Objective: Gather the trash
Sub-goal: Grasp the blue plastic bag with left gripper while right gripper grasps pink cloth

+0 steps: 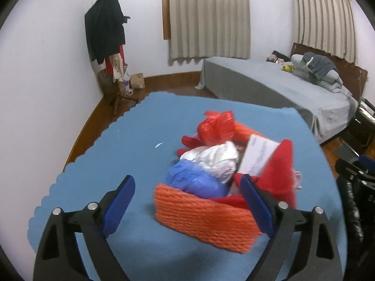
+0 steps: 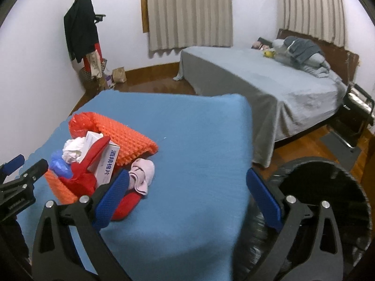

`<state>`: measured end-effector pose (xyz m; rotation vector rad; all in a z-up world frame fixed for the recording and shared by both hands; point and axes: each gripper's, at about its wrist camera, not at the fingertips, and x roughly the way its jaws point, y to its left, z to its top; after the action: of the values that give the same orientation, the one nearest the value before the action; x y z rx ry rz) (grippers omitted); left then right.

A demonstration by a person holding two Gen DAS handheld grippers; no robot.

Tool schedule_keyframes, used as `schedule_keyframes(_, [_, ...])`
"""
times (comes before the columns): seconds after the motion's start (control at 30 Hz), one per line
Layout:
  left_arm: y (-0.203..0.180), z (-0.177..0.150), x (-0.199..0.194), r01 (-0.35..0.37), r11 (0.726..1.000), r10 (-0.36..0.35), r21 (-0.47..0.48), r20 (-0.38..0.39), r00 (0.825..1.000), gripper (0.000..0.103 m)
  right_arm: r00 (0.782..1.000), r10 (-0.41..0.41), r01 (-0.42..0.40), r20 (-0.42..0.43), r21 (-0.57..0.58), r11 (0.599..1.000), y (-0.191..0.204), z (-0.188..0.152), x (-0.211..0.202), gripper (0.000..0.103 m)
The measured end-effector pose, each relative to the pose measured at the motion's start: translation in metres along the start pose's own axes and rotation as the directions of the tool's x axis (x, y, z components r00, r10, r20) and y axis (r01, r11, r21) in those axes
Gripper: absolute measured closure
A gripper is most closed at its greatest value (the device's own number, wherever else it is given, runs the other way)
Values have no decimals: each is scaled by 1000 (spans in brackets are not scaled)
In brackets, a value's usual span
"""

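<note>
An orange woven basket (image 1: 204, 215) stands on the blue-covered table (image 1: 117, 152). It is heaped with a red plastic bag (image 1: 218, 126), a white bag (image 1: 215, 157), a blue bag (image 1: 192, 180), a white box (image 1: 257, 154) and a red piece (image 1: 279, 171). My left gripper (image 1: 187, 180) is open just in front of the basket, its right finger over the near right corner. My right gripper (image 2: 187, 173) is open above bare table to the right of the basket (image 2: 131, 138). A pink cloth (image 2: 141, 175) lies by its left finger. Neither gripper holds anything.
A round bin with a black liner (image 2: 328, 187) stands on the floor off the table's right edge. Beyond the table are a grey bed (image 1: 257, 82), a coat rack (image 1: 105, 35) in the corner and wooden floor.
</note>
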<state>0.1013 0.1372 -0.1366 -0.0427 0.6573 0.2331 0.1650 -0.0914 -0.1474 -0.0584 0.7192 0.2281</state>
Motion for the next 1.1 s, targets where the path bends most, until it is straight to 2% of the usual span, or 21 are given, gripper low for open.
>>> schedule_keyframes(0.13, [5, 0, 21, 0, 1000, 0, -2, -8, 1000, 15, 997, 46, -47, -54, -10, 999, 12, 3, 29, 19])
schedule_keyframes(0.33, [9, -1, 42, 17, 1000, -17, 5, -15, 1000, 20, 991, 90, -95, -96, -46, 994, 34, 6, 53, 21])
schedule_keyframes(0.47, [8, -3, 54, 37, 999, -36, 21, -28, 999, 24, 988, 79, -88, -135, -67, 994, 41, 5, 69, 26])
schedule_keyframes(0.57, [9, -5, 60, 69, 998, -68, 9, -49, 996, 29, 980, 93, -104, -174, -57, 993, 40, 3, 80, 34])
schedule_keyframes(0.67, [10, -7, 64, 96, 995, -96, 5, -66, 993, 33, 967, 153, -164, -204, -40, 986, 43, 2, 86, 47])
schedule_keyframes(0.73, [12, -9, 65, 111, 994, -110, 4, -77, 991, 37, 953, 200, -214, -227, -38, 976, 46, 0, 86, 67])
schedule_keyframes(0.83, [13, -10, 67, 130, 991, -130, -4, -89, 988, 50, 953, 204, -222, -224, -55, 974, 50, 1, 81, 69])
schedule_keyframes(0.93, [17, -10, 66, 140, 990, -141, -20, -89, 986, 54, 959, 196, -213, -207, -61, 975, 51, 3, 74, 70])
schedule_keyframes(1.1, [15, -6, 56, 109, 994, -110, -24, -57, 992, 57, 971, 179, -192, -161, -69, 979, 46, 11, 58, 70])
